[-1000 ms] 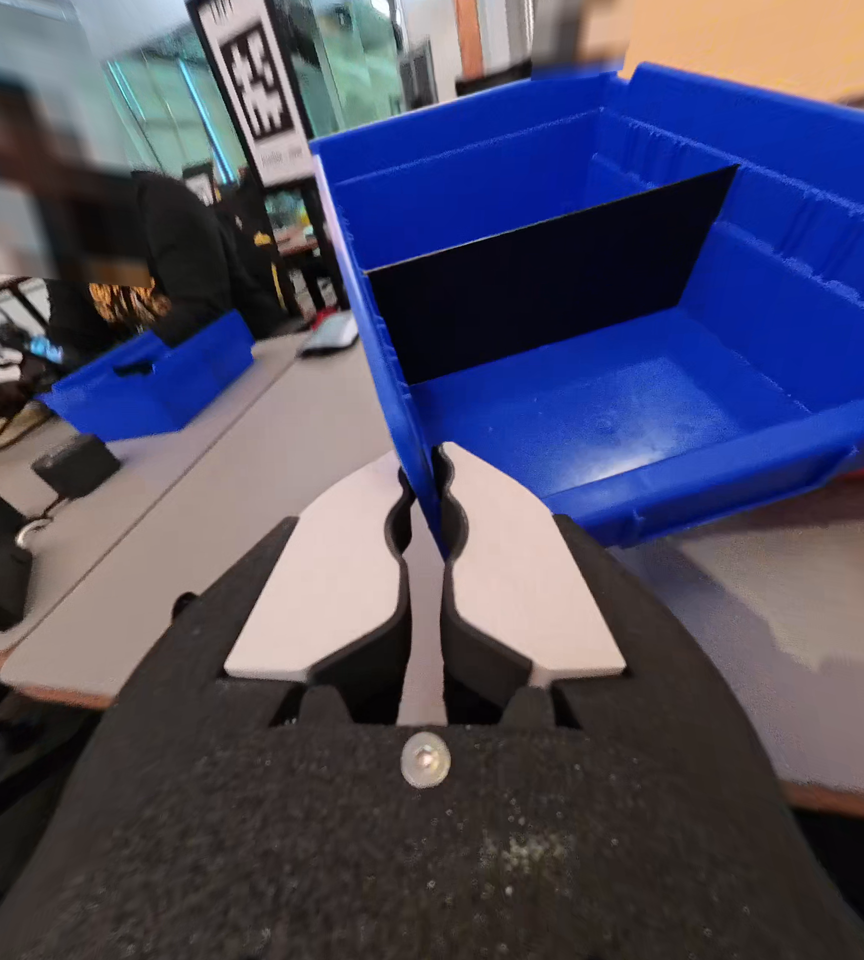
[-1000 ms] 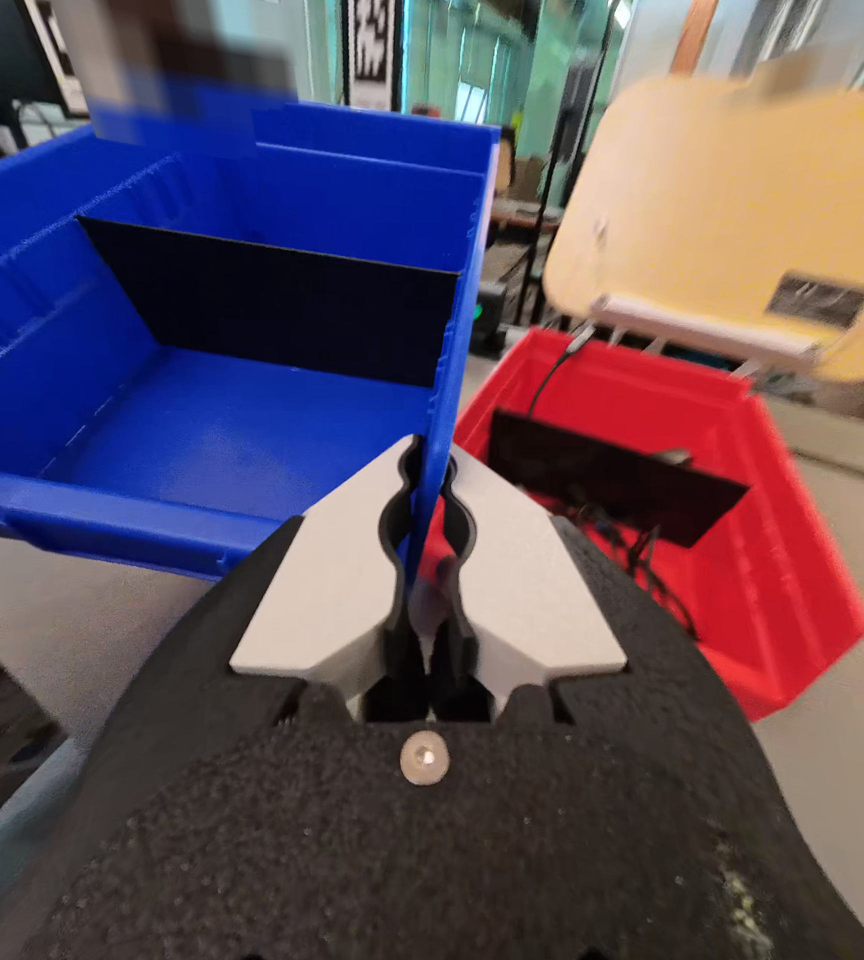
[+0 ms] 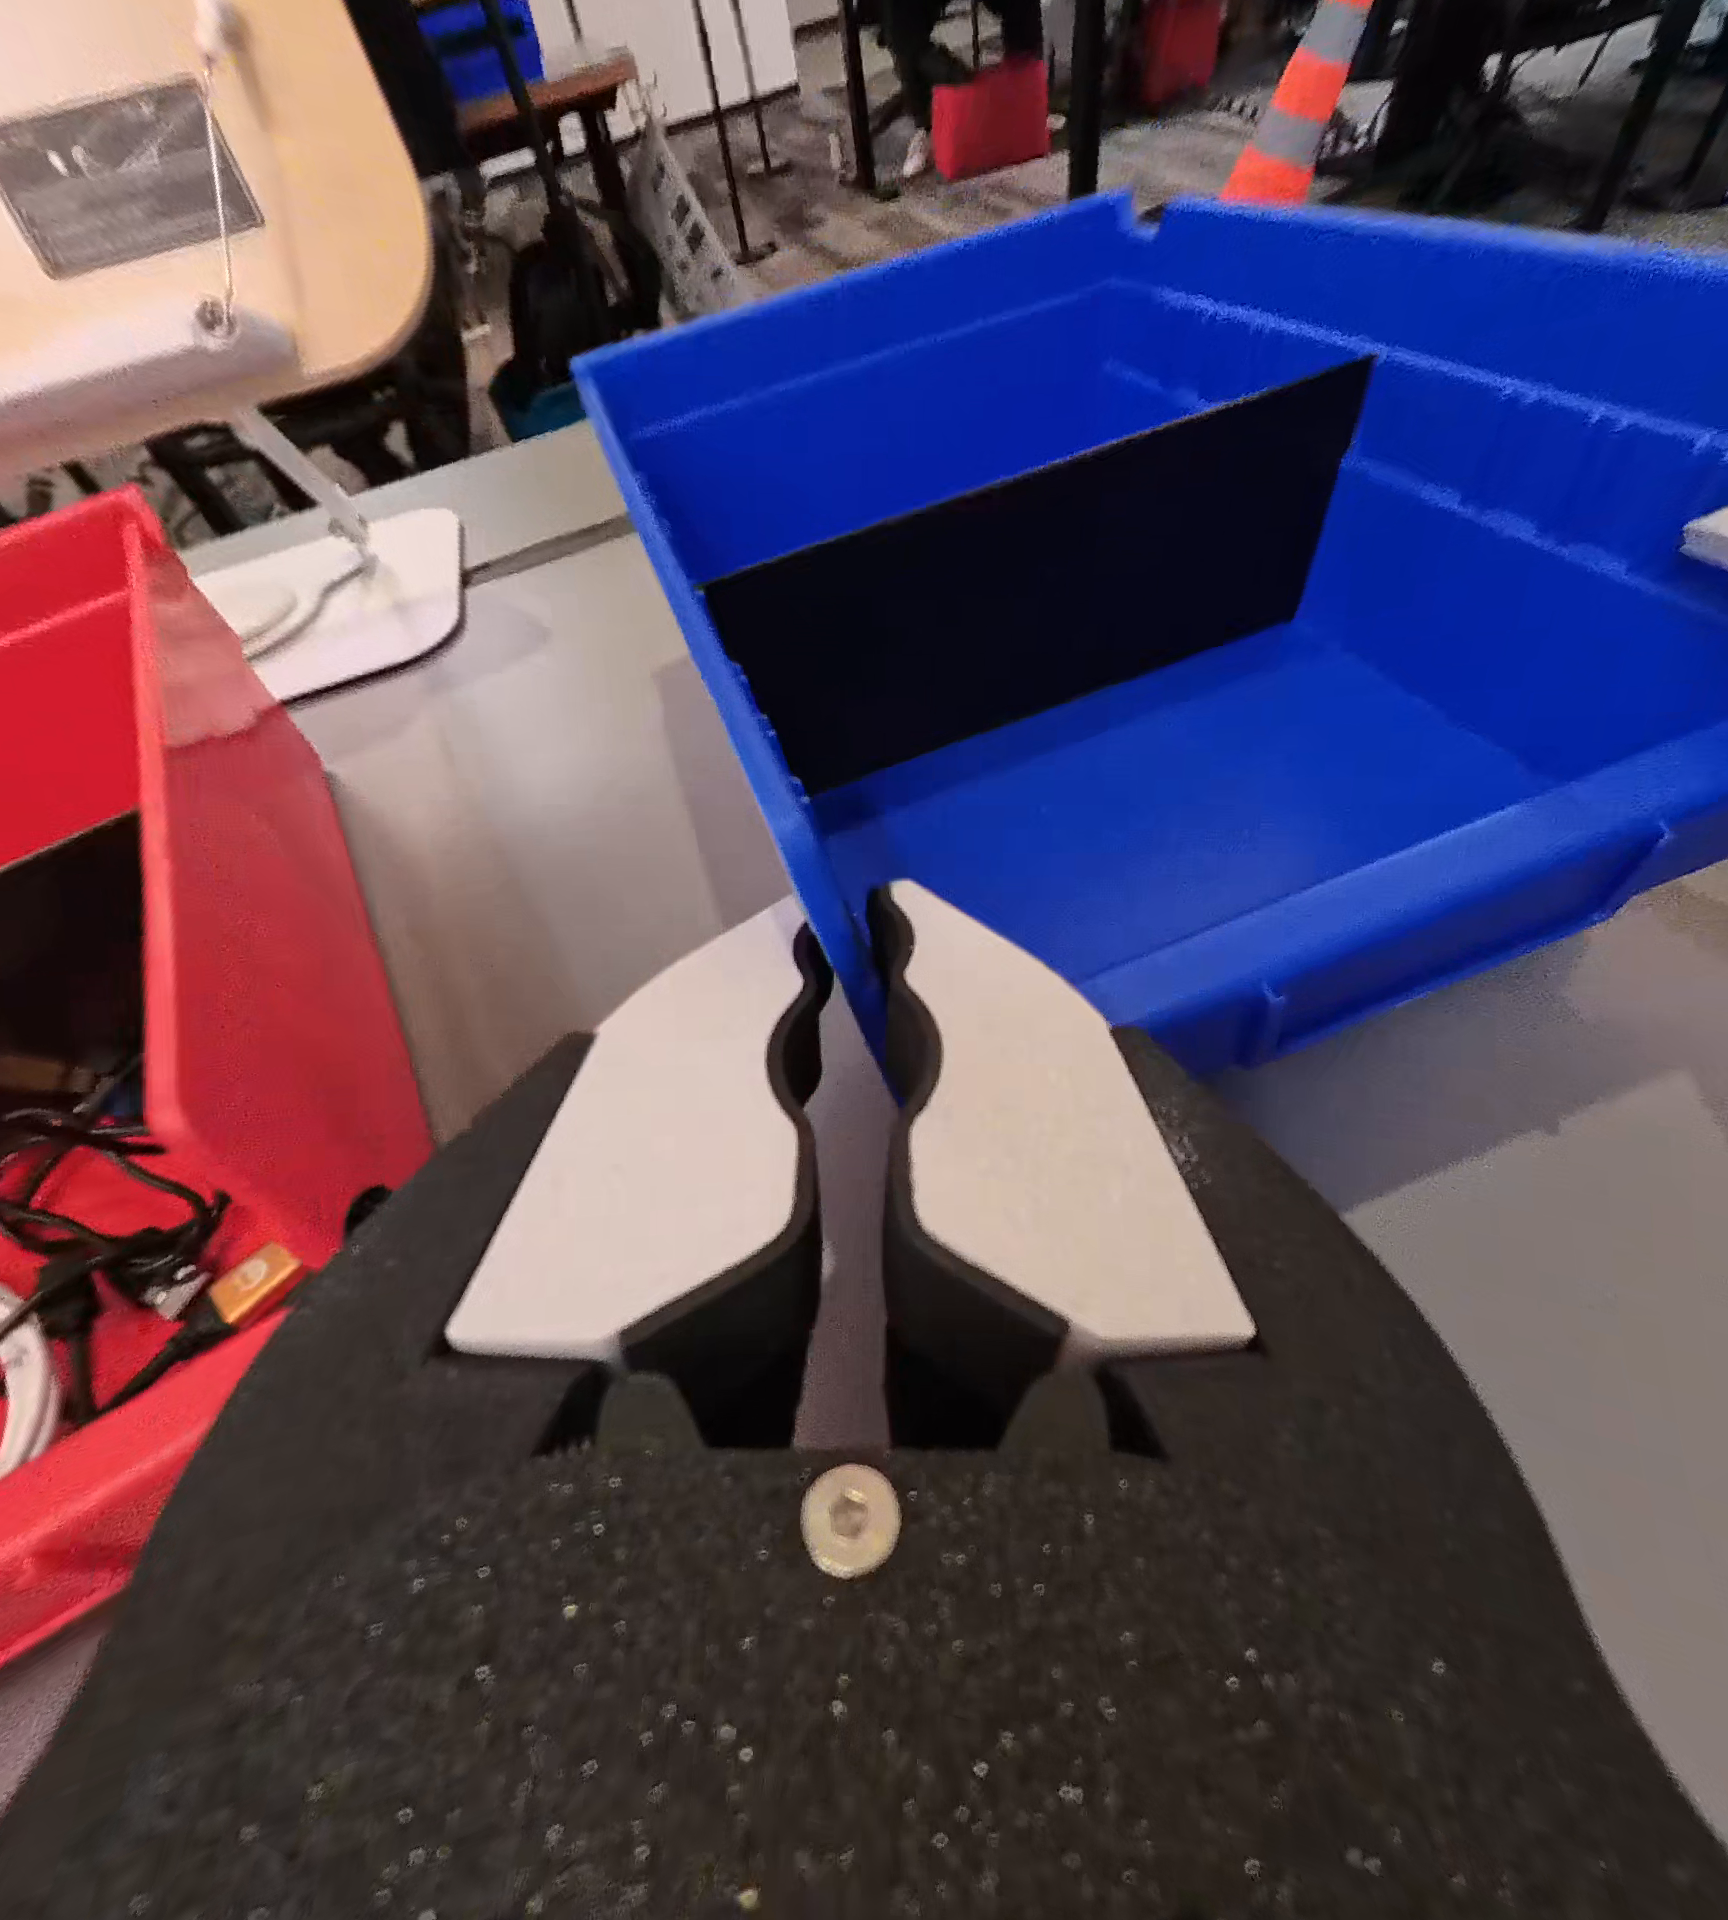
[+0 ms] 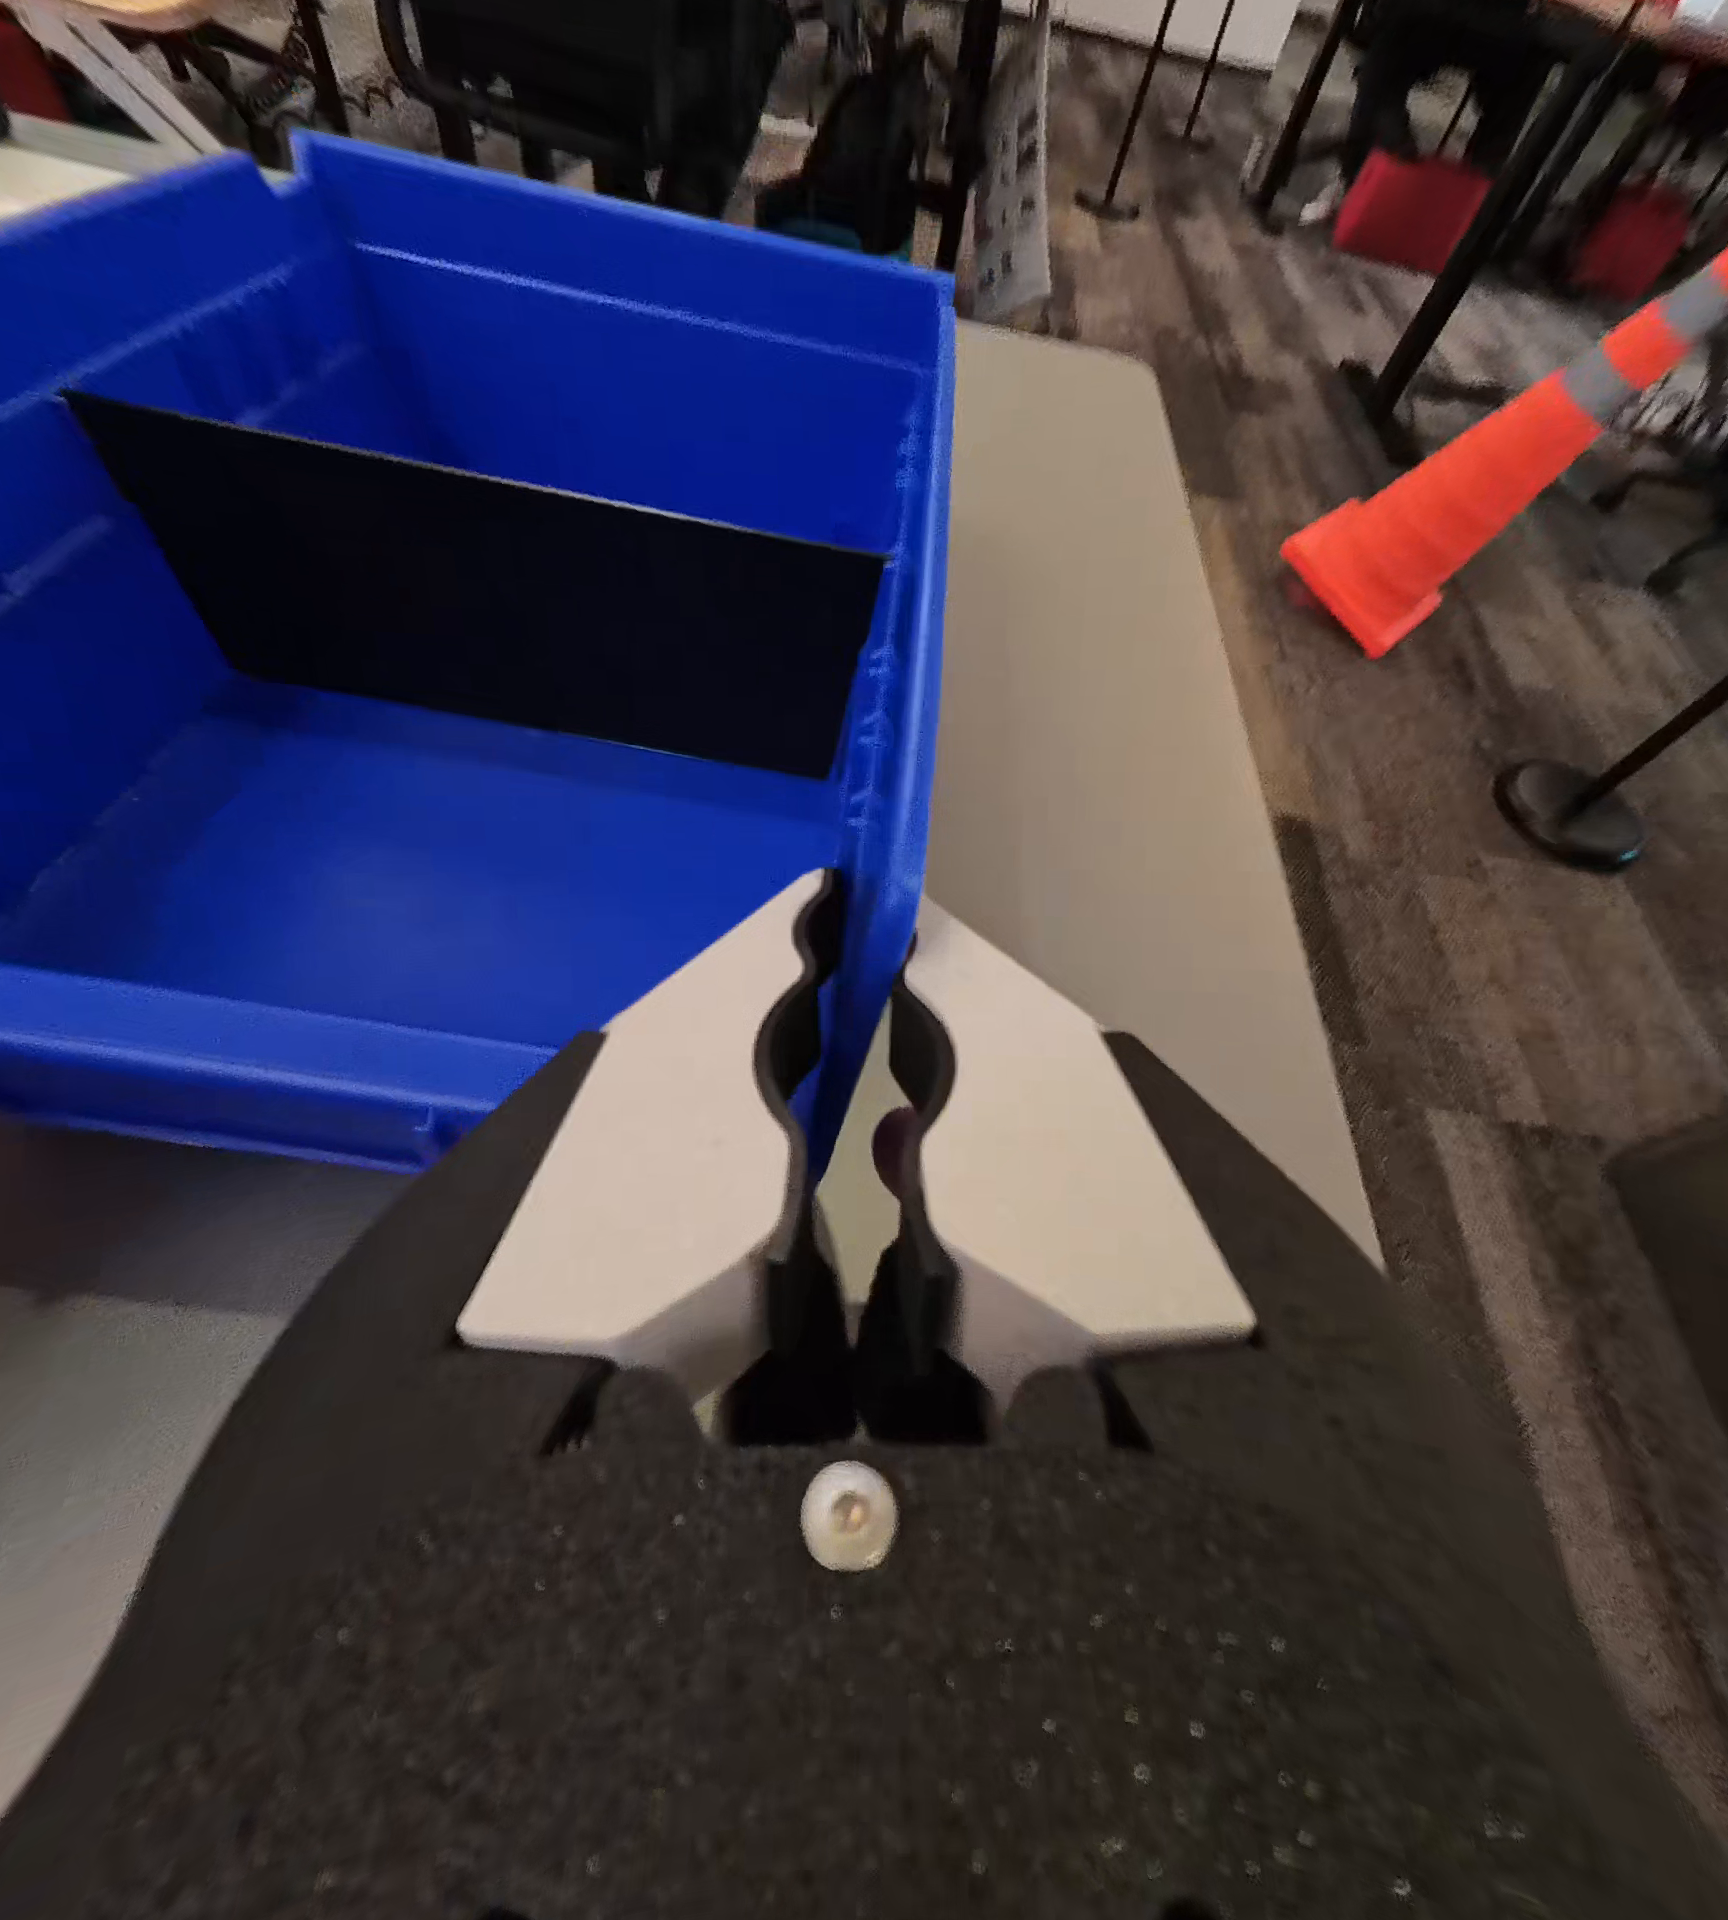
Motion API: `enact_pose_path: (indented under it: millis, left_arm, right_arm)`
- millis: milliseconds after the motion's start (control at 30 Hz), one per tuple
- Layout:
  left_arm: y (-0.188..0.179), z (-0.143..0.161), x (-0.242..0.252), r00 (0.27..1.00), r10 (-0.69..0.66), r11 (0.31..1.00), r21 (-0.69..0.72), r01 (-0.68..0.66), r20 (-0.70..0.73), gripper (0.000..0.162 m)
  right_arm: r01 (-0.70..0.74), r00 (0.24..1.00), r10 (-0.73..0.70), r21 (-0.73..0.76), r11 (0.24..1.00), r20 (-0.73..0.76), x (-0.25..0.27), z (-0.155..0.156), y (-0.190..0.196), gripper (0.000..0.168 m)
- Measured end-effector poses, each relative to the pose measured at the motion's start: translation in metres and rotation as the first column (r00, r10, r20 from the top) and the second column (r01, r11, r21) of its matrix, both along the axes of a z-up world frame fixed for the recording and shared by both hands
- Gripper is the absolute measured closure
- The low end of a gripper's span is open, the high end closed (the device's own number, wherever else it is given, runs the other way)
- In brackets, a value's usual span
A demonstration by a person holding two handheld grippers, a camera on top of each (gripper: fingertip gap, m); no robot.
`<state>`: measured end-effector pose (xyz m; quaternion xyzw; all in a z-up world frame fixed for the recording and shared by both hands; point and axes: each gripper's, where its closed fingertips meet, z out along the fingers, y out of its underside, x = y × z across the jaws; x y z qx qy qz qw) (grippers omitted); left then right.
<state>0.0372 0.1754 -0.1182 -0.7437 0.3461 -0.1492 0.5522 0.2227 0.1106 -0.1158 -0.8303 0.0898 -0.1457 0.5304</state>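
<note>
1. Grey table point(image 3: 548, 790) and a cluttered workroom are seen behind; an orange cone point(image 4: 1462, 457) stands on the floor beyond the table edge.
2. A blue bin point(image 3: 1255, 831) with a black divider point(image 3: 1026, 582) is gripped at both side walls; whether it is lifted clear of the table cannot be told.
3. The left gripper point(image 3: 847, 935) is pressed onto the bin's left wall near the front corner.
4. The right gripper point(image 4: 865, 925) is pinched onto the right wall likewise.
5. A red bin point(image 3: 216, 852) holding cables point(image 3: 60, 1226) sits beside it, apart.
6. The bin is judged stiff, light while empty, and somewhat slick; thin walls near the front corners are best gripped, evenly on both sides.
</note>
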Motion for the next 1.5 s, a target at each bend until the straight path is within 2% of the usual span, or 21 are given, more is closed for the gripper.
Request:
enact_pose_path:
  millis: [100,167,233,367,400,467,533,600,667,733,833,900,967,1000,1100,1200,1267,1300,1367,1433,1500]
  left_arm:
    - [0.003,-0.005,0.001,1.000,-0.003,1.000,-0.003,0.003,0.020,0.155]
    - [-0.002,-0.016,0.003,0.997,-0.067,0.996,-0.061,0.065,-0.027,0.152]
    - [-0.015,-0.010,-0.004,0.988,-0.152,0.987,-0.063,0.151,-0.004,0.150]
    - [-0.072,0.007,-0.059,0.926,-0.365,0.923,-0.093,0.373,0.094,0.144]
    - [-0.076,0.014,-0.081,0.919,-0.383,0.918,-0.070,0.390,0.094,0.143]
    - [-0.064,0.030,-0.132,0.933,-0.352,0.935,-0.005,0.353,0.079,0.140]
    - [-0.034,0.050,-0.187,0.964,-0.250,0.968,0.052,0.246,0.088,0.134]
    - [0.008,0.062,-0.248,0.993,-0.046,0.996,0.081,0.038,0.111,0.120]
    - [0.041,0.056,-0.297,0.982,0.137,0.990,0.026,-0.141,0.129,0.099]
    - [0.054,0.039,-0.311,0.978,0.170,0.985,-0.054,-0.164,0.118,0.092]
    - [0.074,0.028,-0.319,0.973,0.211,0.977,-0.019,-0.210,0.092,0.094]
    - [0.079,0.021,-0.311,0.980,0.190,0.982,-0.024,-0.189,0.066,0.094]
    - [0.087,0.018,-0.306,0.980,0.197,0.980,0.009,-0.198,0.038,0.098]
    - [0.091,0.016,-0.303,0.980,0.195,0.981,0.002,-0.195,0.030,0.099]
    - [0.099,0.008,-0.294,0.982,0.184,0.982,-0.058,-0.181,0.046,0.106]
    - [0.105,-0.001,-0.291,0.983,0.181,0.982,-0.068,-0.179,0.036,0.126]
    - [0.104,-0.003,-0.287,0.987,0.153,0.986,-0.067,-0.150,0.042,0.150]
    - [0.105,-0.003,-0.289,0.985,0.166,0.985,-0.057,-0.164,0.036,0.152]
    - [0.108,-0.004,-0.293,0.982,0.185,0.982,-0.053,-0.184,0.029,0.153]
    - [0.111,0.000,-0.299,0.977,0.212,0.977,-0.048,-0.210,0.037,0.155]
    - [0.112,0.005,-0.305,0.973,0.229,0.973,-0.031,-0.228,0.019,0.156]
  right_arm:
    - [0.008,1.000,-0.008,-0.014,1.000,-0.005,0.001,-0.005,0.003,0.164]
    - [0.030,0.999,-0.033,-0.082,0.996,-0.040,0.005,-0.023,0.000,0.162]
    - [0.036,0.998,-0.038,-0.053,0.998,-0.042,0.005,-0.024,0.001,0.163]
    - [0.085,0.986,-0.088,-0.028,0.996,-0.141,0.006,-0.023,-0.001,0.161]
    - [0.098,0.986,-0.101,-0.033,0.995,-0.130,0.008,-0.022,-0.002,0.156]
    - [0.141,0.987,-0.144,-0.047,0.989,-0.068,0.015,-0.015,-0.008,0.140]
    - [0.203,0.979,-0.203,-0.020,0.979,-0.013,0.019,0.006,-0.015,0.129]
    - [0.270,0.962,-0.272,0.073,0.960,0.028,0.016,0.041,-0.022,0.127]
    - [0.293,0.948,-0.310,0.173,0.940,0.078,-0.002,0.083,-0.018,0.124]
    - [0.171,0.972,-0.202,0.230,0.958,0.120,-0.051,0.116,0.008,0.124]
    - [-0.123,0.992,0.120,0.308,0.944,0.029,-0.164,0.131,0.060,0.121]
    - [-0.260,0.956,0.290,0.319,0.912,-0.050,-0.232,0.113,0.089,0.118]
    - [-0.295,0.935,0.336,0.274,0.916,-0.118,-0.270,0.079,0.109,0.118]
    - [-0.296,0.930,0.339,0.254,0.921,-0.146,-0.282,0.062,0.116,0.117]
    - [-0.188,0.960,0.217,0.168,0.968,-0.177,-0.285,0.017,0.125,0.113]
    - [-0.193,0.960,0.207,0.091,0.977,-0.186,-0.291,-0.009,0.129,0.116]
    - [-0.221,0.947,0.226,0.047,0.974,-0.230,-0.301,-0.023,0.133,0.122]
    - [-0.218,0.946,0.220,0.035,0.975,-0.237,-0.304,-0.028,0.134,0.130]
    - [-0.208,0.950,0.212,0.038,0.977,-0.229,-0.305,-0.026,0.135,0.133]
    - [-0.125,0.968,0.131,0.040,0.991,-0.216,-0.296,-0.021,0.131,0.167]
    - [-0.092,0.987,0.096,0.040,0.995,-0.129,-0.301,-0.015,0.128,0.168]
